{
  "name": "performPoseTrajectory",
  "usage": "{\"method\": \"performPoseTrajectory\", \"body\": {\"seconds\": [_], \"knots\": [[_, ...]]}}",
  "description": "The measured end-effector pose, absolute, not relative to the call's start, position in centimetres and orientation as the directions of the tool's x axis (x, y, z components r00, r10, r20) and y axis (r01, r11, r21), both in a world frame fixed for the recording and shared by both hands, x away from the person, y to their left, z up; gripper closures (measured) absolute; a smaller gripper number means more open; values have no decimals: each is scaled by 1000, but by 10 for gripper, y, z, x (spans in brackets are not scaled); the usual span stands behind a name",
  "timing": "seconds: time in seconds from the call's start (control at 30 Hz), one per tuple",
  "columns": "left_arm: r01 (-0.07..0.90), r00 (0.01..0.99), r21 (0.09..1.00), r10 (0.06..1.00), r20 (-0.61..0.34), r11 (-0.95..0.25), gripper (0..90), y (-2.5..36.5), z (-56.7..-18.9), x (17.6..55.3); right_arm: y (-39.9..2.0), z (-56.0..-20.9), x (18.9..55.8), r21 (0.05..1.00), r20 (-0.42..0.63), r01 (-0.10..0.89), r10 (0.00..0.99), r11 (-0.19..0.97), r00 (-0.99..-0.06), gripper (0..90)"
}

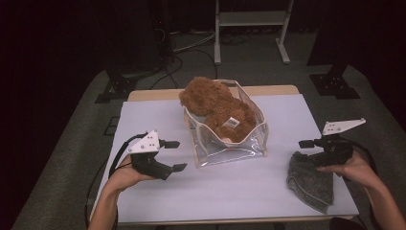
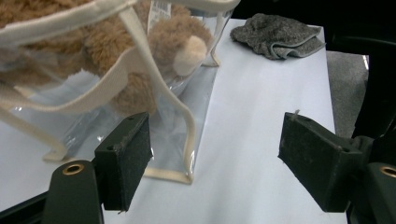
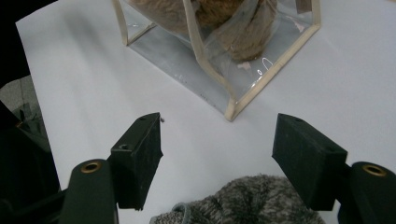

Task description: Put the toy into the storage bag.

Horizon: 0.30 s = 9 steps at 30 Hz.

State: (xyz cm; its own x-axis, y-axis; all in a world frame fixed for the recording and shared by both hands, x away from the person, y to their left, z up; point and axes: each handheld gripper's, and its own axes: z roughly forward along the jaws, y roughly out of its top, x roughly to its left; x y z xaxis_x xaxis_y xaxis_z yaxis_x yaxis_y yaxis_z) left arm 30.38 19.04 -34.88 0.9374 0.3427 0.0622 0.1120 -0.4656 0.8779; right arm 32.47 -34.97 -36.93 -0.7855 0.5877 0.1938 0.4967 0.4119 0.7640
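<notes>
From the high view, a clear plastic bag (image 1: 229,139) with cream trim stands near the middle of a white table (image 1: 230,191), and a brown teddy bear (image 1: 218,108) sits in it, head spilling over the far rim. The left gripper (image 1: 175,155) hovers just left of the bag with its jaws spread and nothing between them; the right gripper (image 1: 304,143) hangs near the right edge, over a grey knitted cloth (image 1: 310,179) that lies crumpled by the person's right hand (image 1: 347,167). The left gripper view brings out what the high view cannot: the bag (image 2: 140,93) seen from close up, its cream straps curving across the clear wall, the bear's (image 2: 154,46) fur pressed against the plastic with a pale paw showing, and the cloth (image 2: 275,35) lying folded at the far side of the table (image 2: 261,121). Its two black jaws stand wide apart, the left one just short of the bag's corner. The right gripper view shows the bag's (image 3: 224,51) other lower corner and the cloth (image 3: 243,200) directly beneath its own wide-open, empty jaws. The white tabletop sits on a pale wooden board whose far edge shows. Around it lies grey floor with black cables, dark stand bases and a white metal frame (image 1: 251,28) at the back, the room otherwise dim.
</notes>
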Motion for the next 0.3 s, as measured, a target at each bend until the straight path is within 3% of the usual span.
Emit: {"method": "performPoseTrajectory", "body": {"seconds": [0.3], "knots": [[129,931,874,362,56,-468,213,196,-361,297,-357,-383,311,769,205,506,599,391,-774,295]]}}
